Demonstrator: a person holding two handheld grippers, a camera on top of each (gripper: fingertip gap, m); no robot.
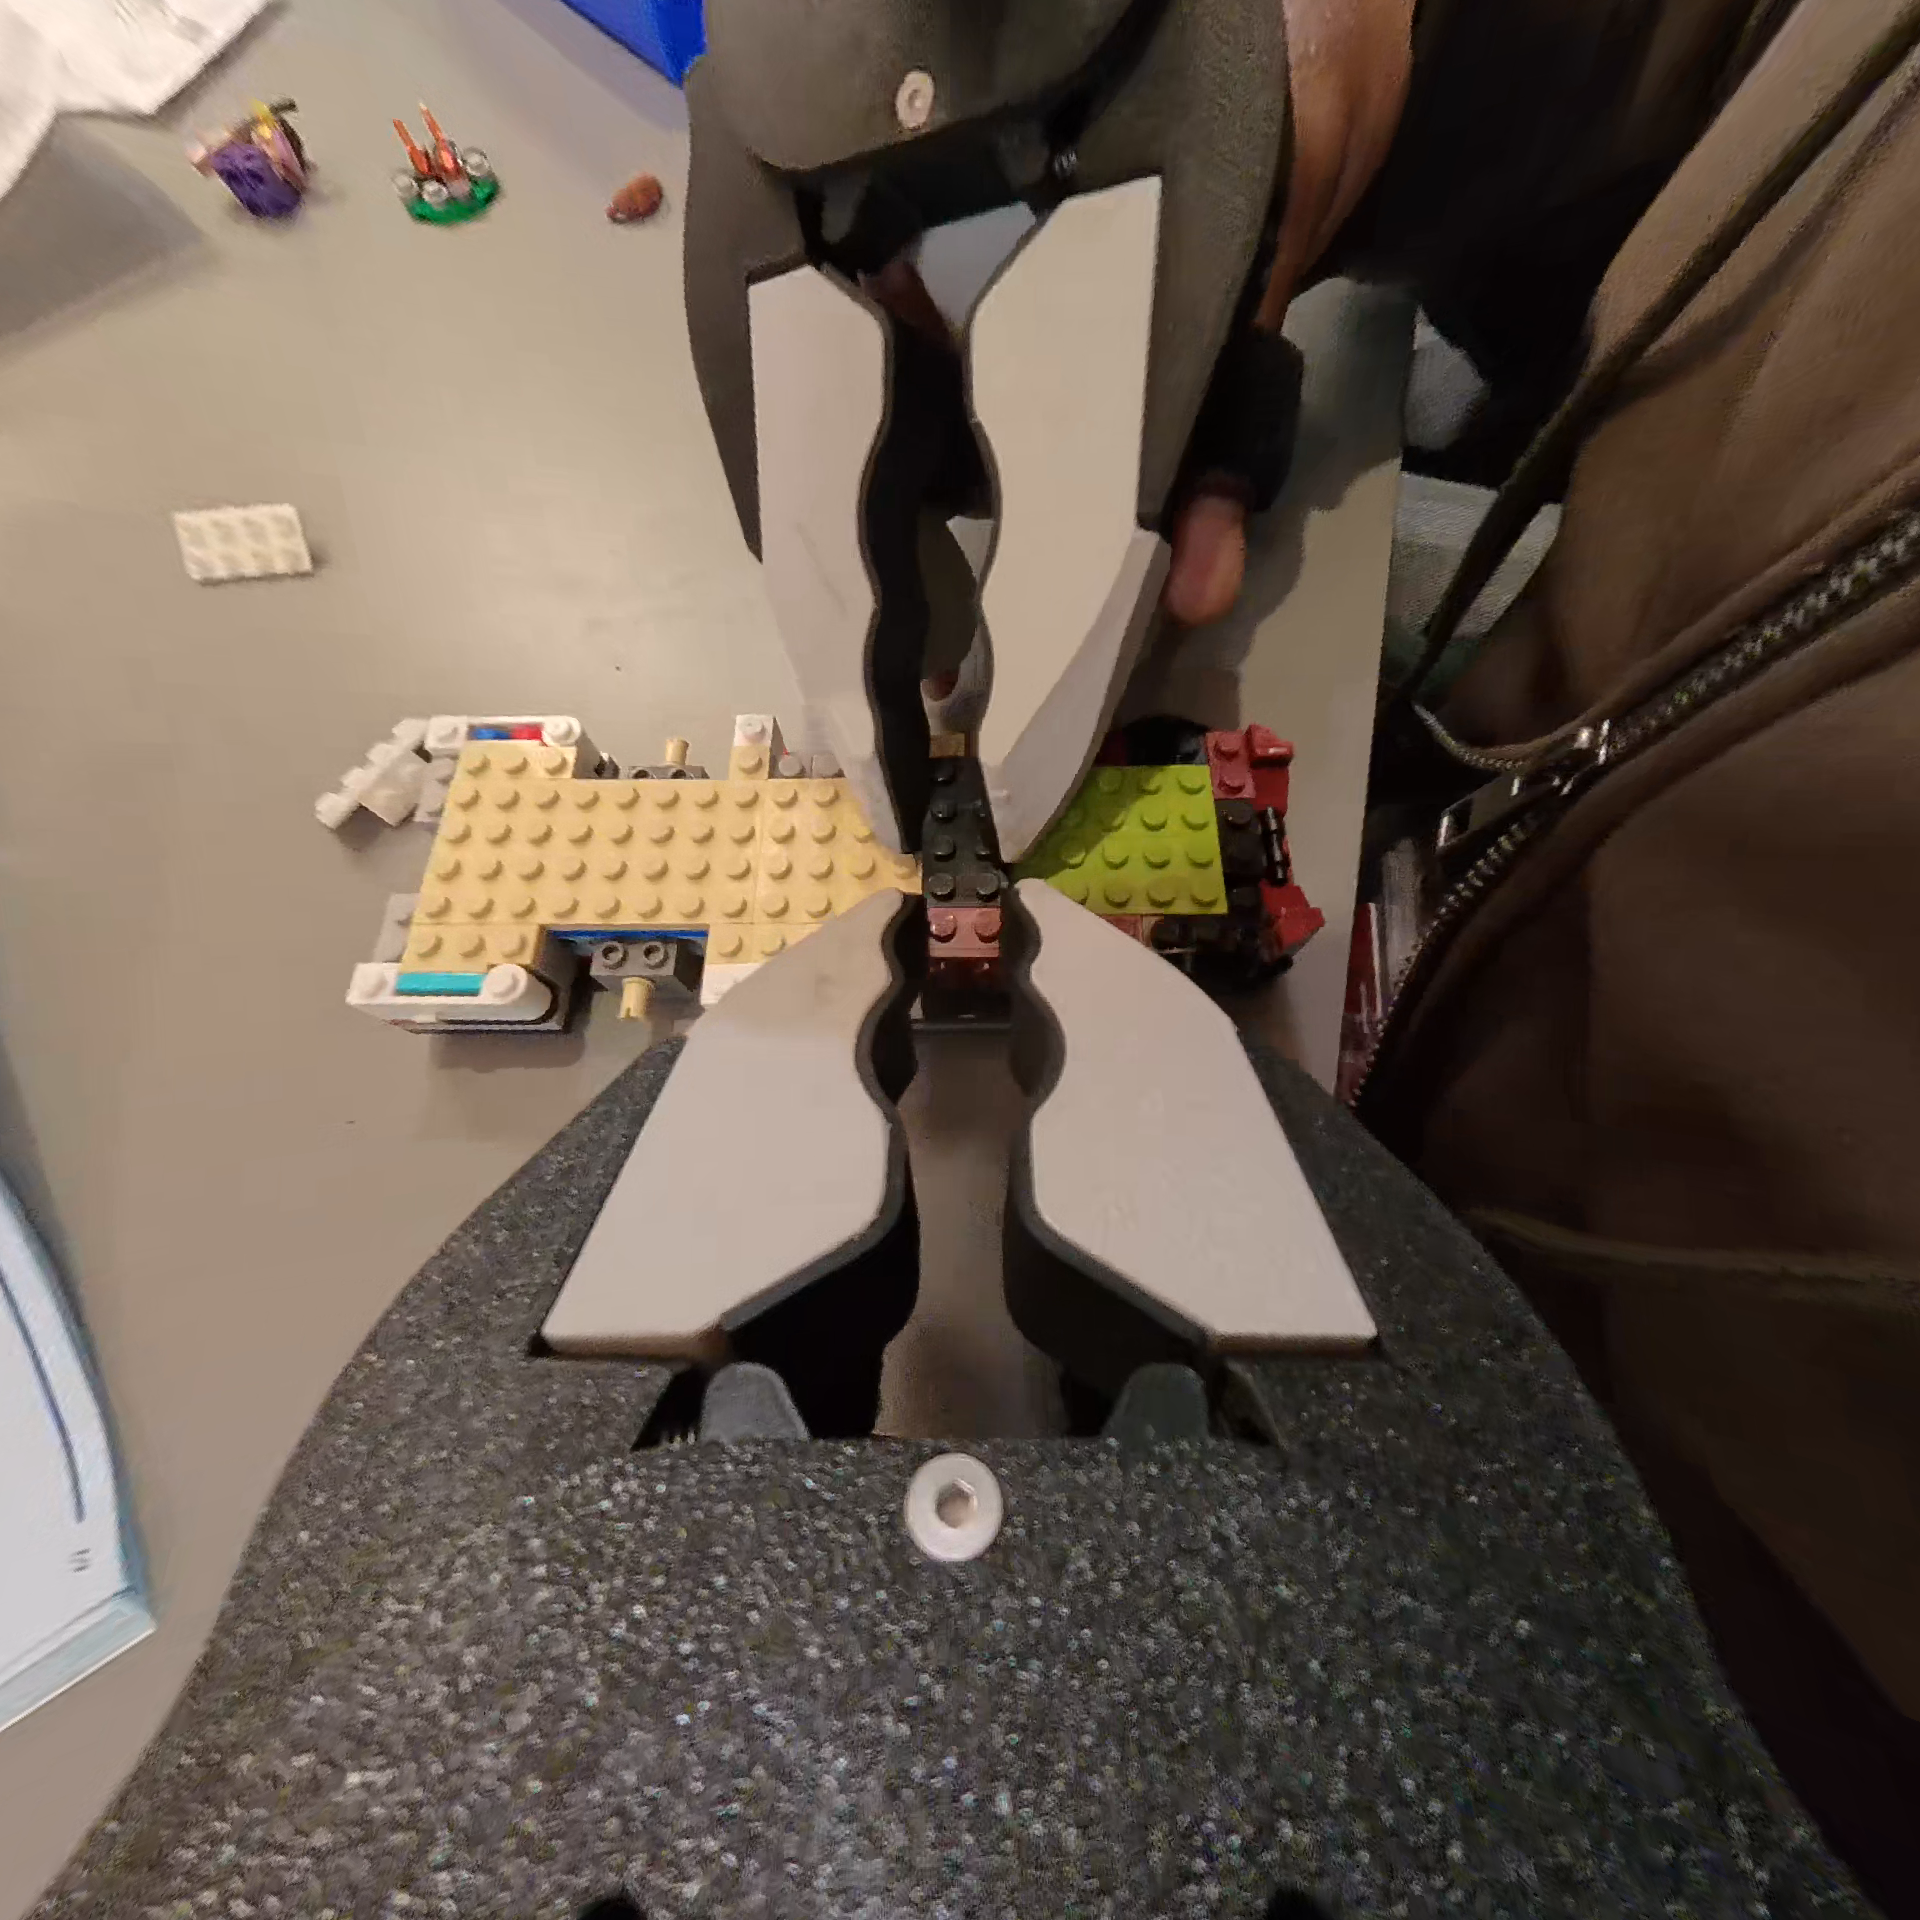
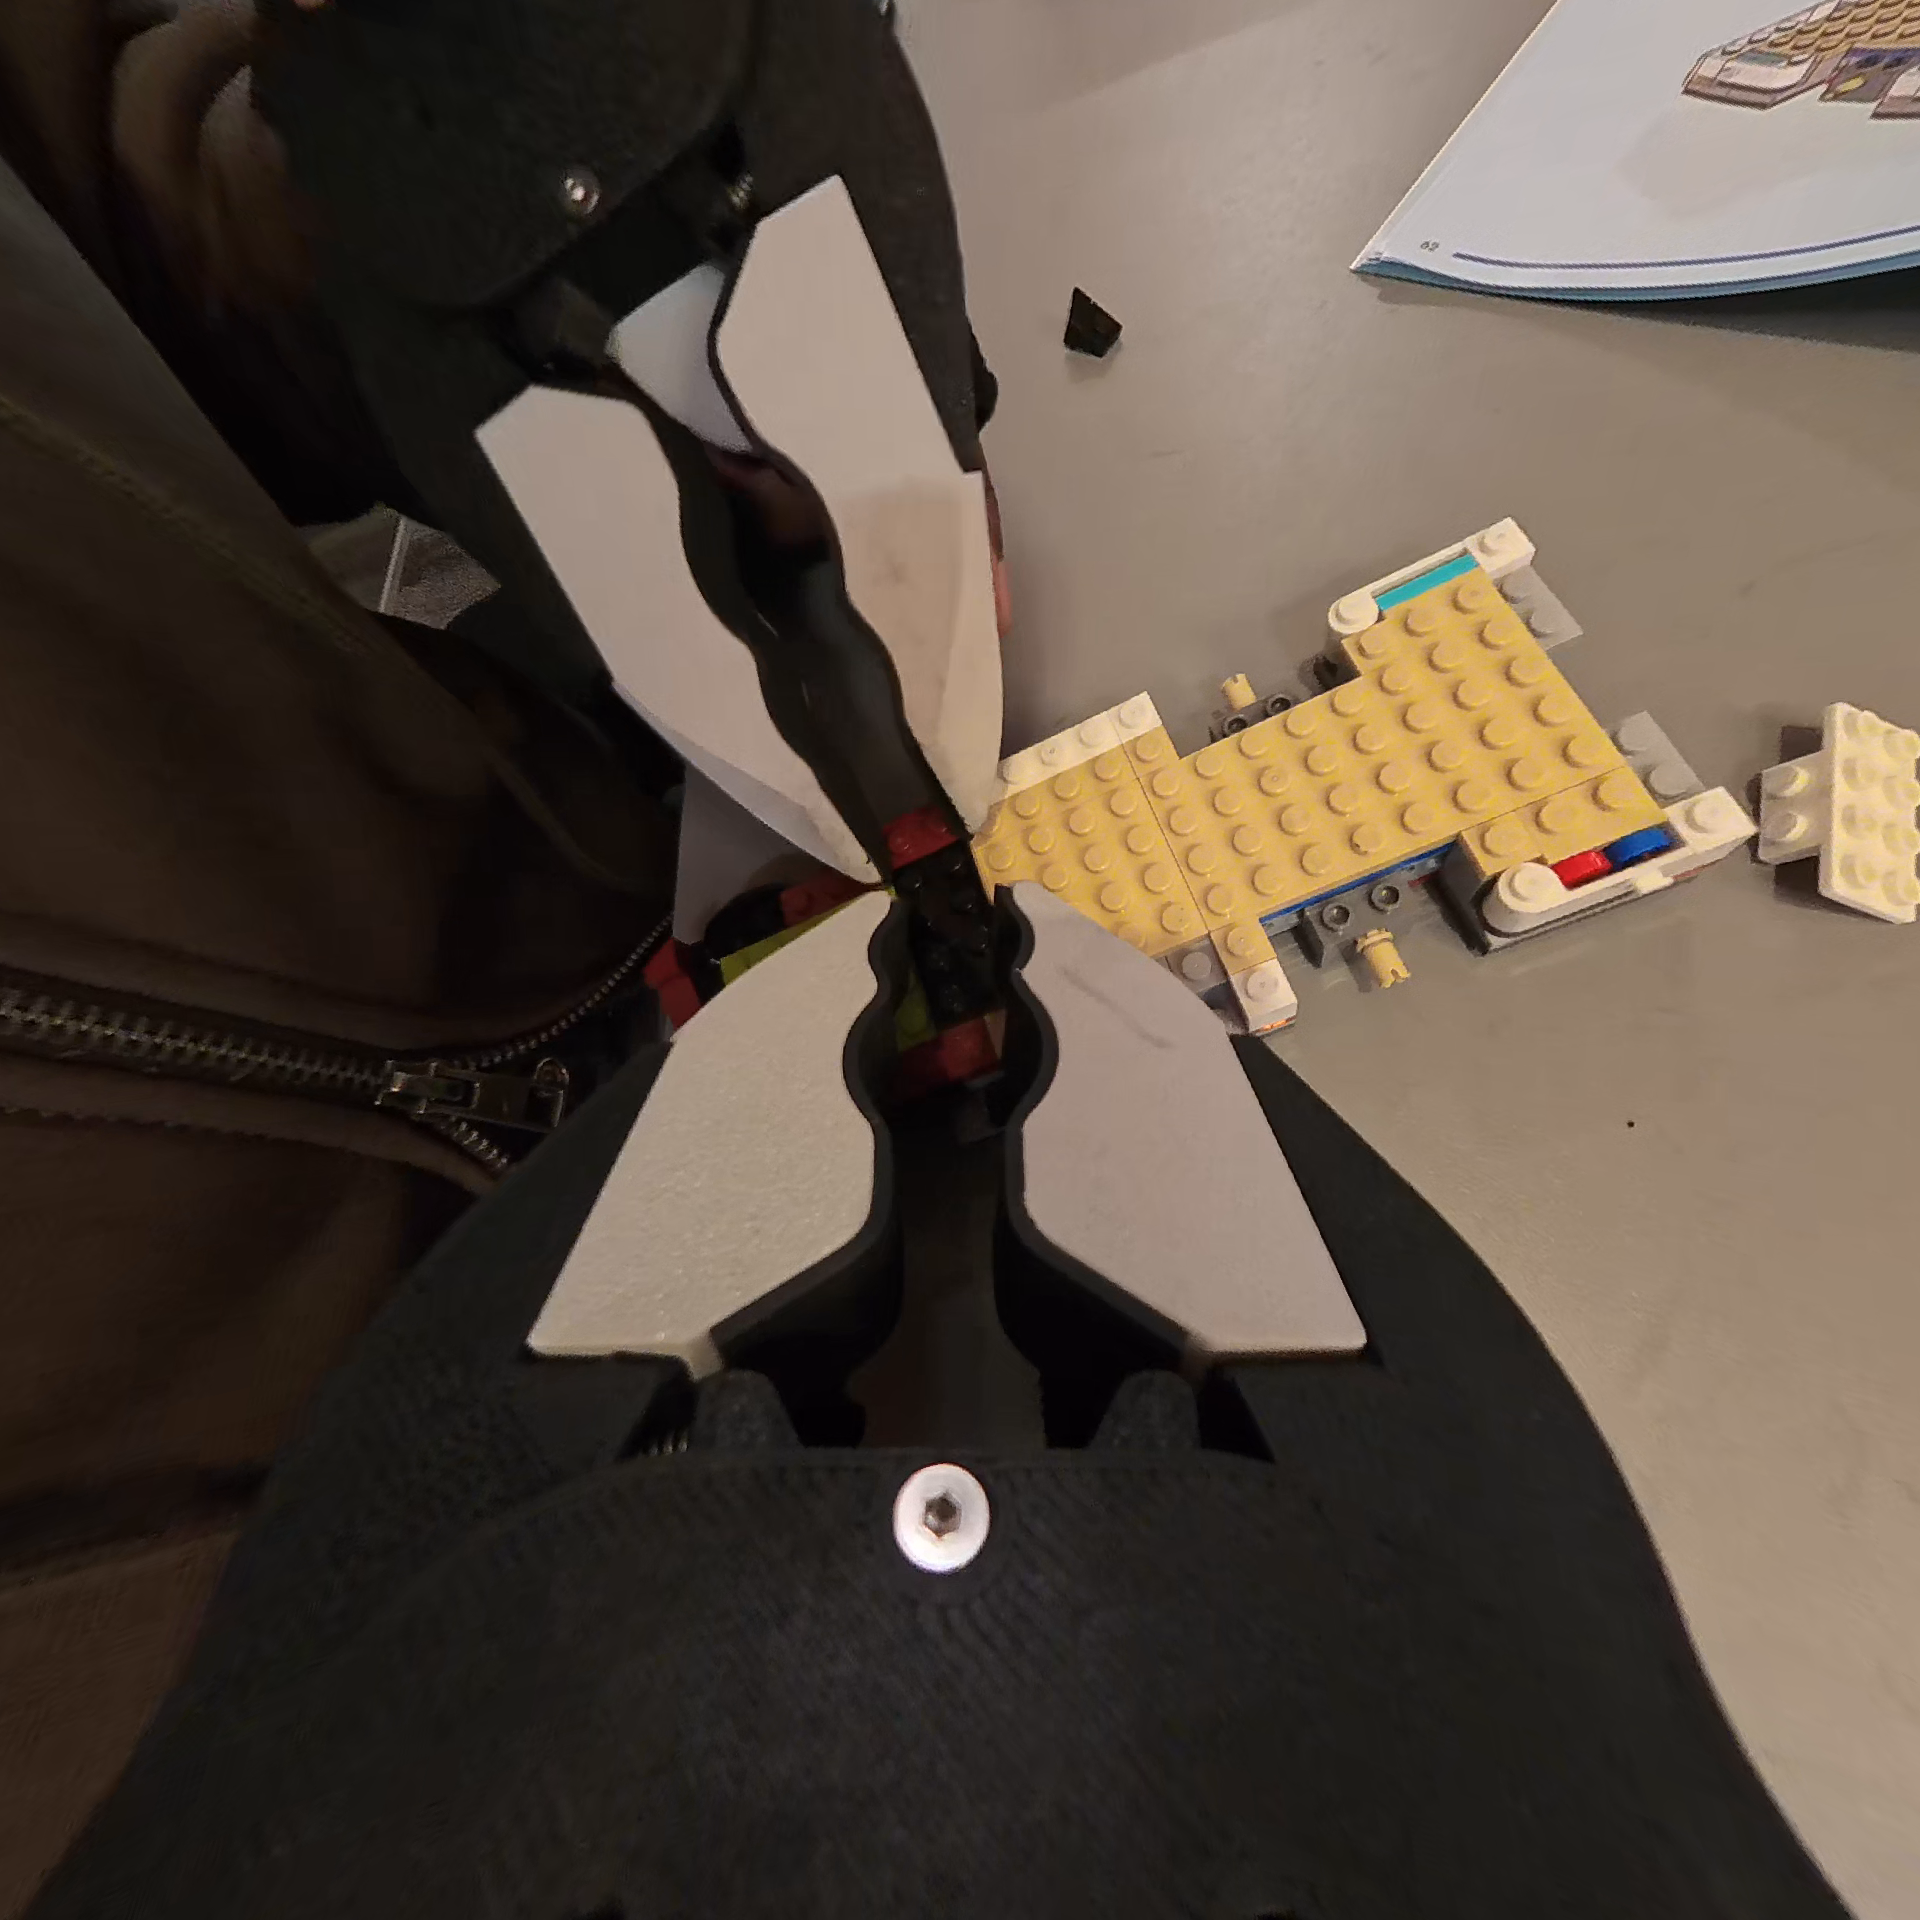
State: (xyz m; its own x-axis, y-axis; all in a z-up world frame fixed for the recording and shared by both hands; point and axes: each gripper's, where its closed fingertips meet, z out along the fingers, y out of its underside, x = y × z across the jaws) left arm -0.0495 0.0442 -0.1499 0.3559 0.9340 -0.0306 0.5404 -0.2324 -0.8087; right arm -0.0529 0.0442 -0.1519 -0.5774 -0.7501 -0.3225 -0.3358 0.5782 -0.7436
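Note:
A black studded plate (image 1: 961, 842) with a dark red brick (image 1: 966, 928) at its near end sits between a tan studded build (image 1: 623, 862) and a lime green plate (image 1: 1143, 842) with dark red parts. My left gripper (image 1: 966, 925) is shut on the dark red brick. My right gripper (image 1: 956, 831) comes in from the top and pinches the black plate. In the right wrist view my right gripper (image 2: 945, 920) is shut on the black plate (image 2: 951, 935), and the left gripper (image 2: 920, 847) grips the red brick (image 2: 920, 831) beside the tan build (image 2: 1351, 769).
On the grey table lie a white plate (image 1: 241, 540), a purple small build (image 1: 255, 161), a green round piece with orange spikes (image 1: 447, 177), a black slope (image 2: 1091, 324), a white piece (image 2: 1849, 821) and a booklet (image 2: 1662, 156). A person's brown jacket (image 1: 1714, 831) is at the table edge.

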